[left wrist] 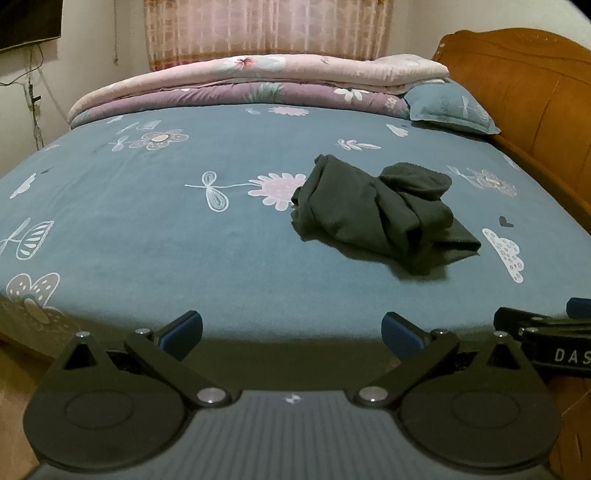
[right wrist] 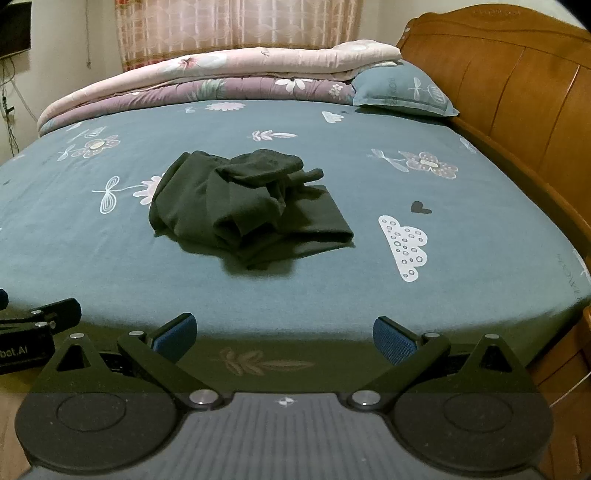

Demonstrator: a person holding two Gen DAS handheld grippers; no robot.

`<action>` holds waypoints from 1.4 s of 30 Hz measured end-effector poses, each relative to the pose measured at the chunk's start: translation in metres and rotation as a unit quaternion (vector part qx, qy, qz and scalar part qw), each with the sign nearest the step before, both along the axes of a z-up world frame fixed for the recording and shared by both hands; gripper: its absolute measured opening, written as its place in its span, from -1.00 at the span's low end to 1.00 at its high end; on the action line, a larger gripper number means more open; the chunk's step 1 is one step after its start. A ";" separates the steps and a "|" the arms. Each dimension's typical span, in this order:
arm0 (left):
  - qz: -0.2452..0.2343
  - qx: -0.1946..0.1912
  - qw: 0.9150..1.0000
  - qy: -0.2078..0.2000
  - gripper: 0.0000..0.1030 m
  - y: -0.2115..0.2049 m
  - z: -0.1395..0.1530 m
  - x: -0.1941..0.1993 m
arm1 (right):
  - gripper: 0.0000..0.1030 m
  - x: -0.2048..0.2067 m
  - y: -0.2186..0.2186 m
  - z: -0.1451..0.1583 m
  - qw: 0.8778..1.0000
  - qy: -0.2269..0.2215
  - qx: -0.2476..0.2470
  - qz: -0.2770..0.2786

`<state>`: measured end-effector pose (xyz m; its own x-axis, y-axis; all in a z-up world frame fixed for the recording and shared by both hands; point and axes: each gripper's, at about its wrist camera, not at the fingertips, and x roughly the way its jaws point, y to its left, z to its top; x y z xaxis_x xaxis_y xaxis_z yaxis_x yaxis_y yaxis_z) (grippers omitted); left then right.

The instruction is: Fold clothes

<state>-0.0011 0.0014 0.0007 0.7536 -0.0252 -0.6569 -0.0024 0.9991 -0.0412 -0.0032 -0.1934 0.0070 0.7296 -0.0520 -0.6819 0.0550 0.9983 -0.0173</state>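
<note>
A dark green garment (left wrist: 384, 218) lies crumpled in a loose heap on the blue flowered bed sheet (left wrist: 184, 240), right of centre in the left wrist view. In the right wrist view the same garment (right wrist: 251, 206) sits near the middle of the sheet (right wrist: 369, 280). My left gripper (left wrist: 291, 334) hangs at the bed's near edge, open wide, nothing between its blue pads. My right gripper (right wrist: 284, 338) is beside it, also open and empty, well short of the garment. Each gripper's body shows at the edge of the other's view.
Folded pink and purple quilts (left wrist: 251, 81) lie along the far side of the bed. A blue pillow (left wrist: 450, 107) rests by the wooden headboard (left wrist: 524, 96) on the right. A curtain (left wrist: 266, 26) hangs behind, with cables on the left wall (left wrist: 33, 96).
</note>
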 end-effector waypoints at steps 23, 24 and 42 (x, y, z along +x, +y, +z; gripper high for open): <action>-0.003 0.010 1.000 0.006 0.99 -0.010 -0.005 0.003 | 1.00 0.000 -0.001 -0.002 1.000 0.008 0.005 -0.004; -0.003 0.010 1.000 0.005 0.99 -0.011 -0.005 0.002 | 1.00 0.000 -0.001 -0.001 1.000 0.008 0.005 -0.004; -0.005 0.023 1.000 -0.003 0.99 -0.011 -0.001 0.002 | 1.00 0.001 -0.001 -0.001 1.000 0.005 0.003 -0.001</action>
<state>0.0005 -0.0092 -0.0006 0.7574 -0.0026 -0.6529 0.0073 1.0000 0.0045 -0.0018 -0.1940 0.0064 0.7222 -0.0489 -0.6900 0.0559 0.9984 -0.0122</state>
